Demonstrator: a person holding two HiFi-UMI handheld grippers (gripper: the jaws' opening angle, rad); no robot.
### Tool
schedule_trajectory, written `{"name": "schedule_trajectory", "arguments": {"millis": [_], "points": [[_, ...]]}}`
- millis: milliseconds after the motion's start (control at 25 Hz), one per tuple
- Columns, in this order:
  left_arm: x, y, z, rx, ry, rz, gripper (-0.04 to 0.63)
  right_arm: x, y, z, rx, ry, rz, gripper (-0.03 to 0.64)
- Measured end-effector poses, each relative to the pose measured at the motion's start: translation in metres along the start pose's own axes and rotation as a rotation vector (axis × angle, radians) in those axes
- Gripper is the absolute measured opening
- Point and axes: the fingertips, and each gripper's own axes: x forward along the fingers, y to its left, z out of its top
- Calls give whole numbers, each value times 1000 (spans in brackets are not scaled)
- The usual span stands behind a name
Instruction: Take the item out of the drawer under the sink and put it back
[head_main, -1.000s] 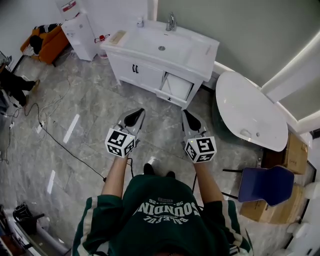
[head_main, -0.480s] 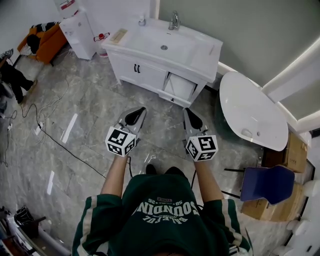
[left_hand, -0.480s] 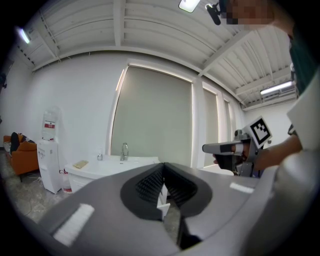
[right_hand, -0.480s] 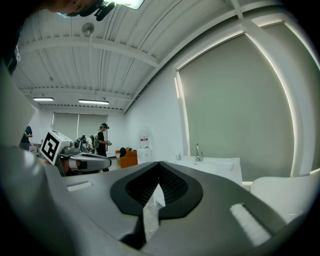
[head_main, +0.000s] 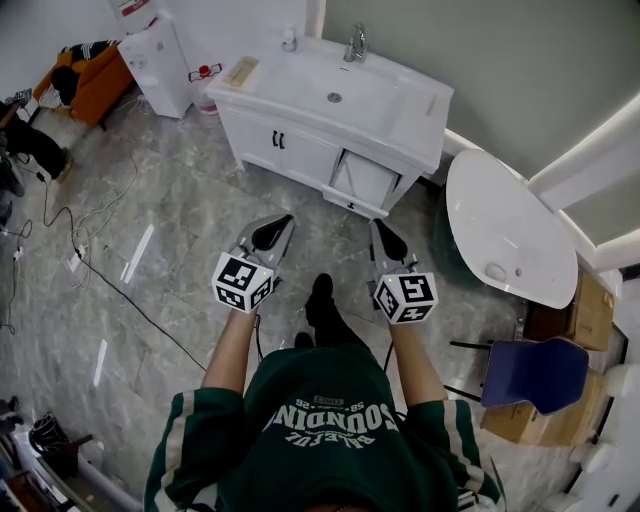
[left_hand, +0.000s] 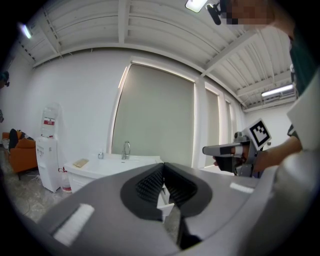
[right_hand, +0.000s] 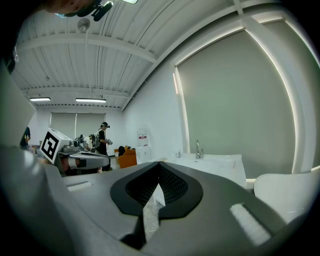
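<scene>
The white sink cabinet (head_main: 300, 150) stands ahead of me, with a faucet (head_main: 352, 45) at its back. Its right-hand drawer (head_main: 362, 180) is pulled open; I cannot make out any item inside. My left gripper (head_main: 284, 221) and right gripper (head_main: 376, 226) are held side by side over the floor, well short of the cabinet. Both are shut with nothing between the jaws. In the left gripper view the sink (left_hand: 120, 162) shows beyond the shut left gripper (left_hand: 162, 166). The right gripper view shows the right gripper (right_hand: 159, 163) shut, the sink (right_hand: 210, 162) behind it.
A water dispenser (head_main: 160, 60) and an orange seat (head_main: 88, 72) stand at the left. A white tub (head_main: 505, 235), a blue chair (head_main: 535, 372) and cardboard boxes (head_main: 592, 300) are at the right. Cables (head_main: 90, 250) trail over the marble floor. Another person (right_hand: 103, 137) stands far off.
The cabinet has slid slightly down and right in view as I step closer. One foot has swung forward between the grippers. Both grippers stay shut.
</scene>
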Motion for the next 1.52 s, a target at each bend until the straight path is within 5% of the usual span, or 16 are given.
{"name": "schedule_trajectory", "arguments": {"millis": [760,1120,1520], "points": [[136,154,15,-2,38,18,51,212,-71,0,47,57,35,2],[230,212,20,-5,68,-24,51,308,-138,28,24,56,25,2],[281,253,19,-10,105,-103,51,355,-159,27,47,64,-32,2]]}}
